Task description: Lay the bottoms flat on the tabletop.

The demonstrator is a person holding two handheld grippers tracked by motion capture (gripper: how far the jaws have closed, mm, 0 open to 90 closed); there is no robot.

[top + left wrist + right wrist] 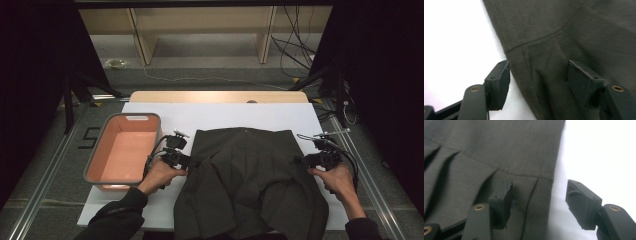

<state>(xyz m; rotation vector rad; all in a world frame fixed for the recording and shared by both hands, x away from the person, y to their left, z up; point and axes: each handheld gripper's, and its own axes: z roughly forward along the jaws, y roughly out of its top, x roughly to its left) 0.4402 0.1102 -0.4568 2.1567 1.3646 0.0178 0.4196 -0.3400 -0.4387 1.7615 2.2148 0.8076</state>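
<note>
A dark olive pleated garment [247,180] lies spread on the white table cover [220,116], its lower part hanging over the near edge. My left gripper [192,162] is at the garment's left edge, open; in the left gripper view its jaws straddle the cloth edge [524,65], one pad [500,82] over the white cover and one over the fabric. My right gripper [299,161] is at the garment's right edge, open as well; in the right gripper view the pleated edge [544,185] lies between its jaws, with one pad [581,202] over the white cover.
An orange-lined grey bin [125,150] stands on the table's left side, close to my left hand. A wooden table edge [215,96] shows behind the cover. Cables and dark stands sit on the floor at the back right.
</note>
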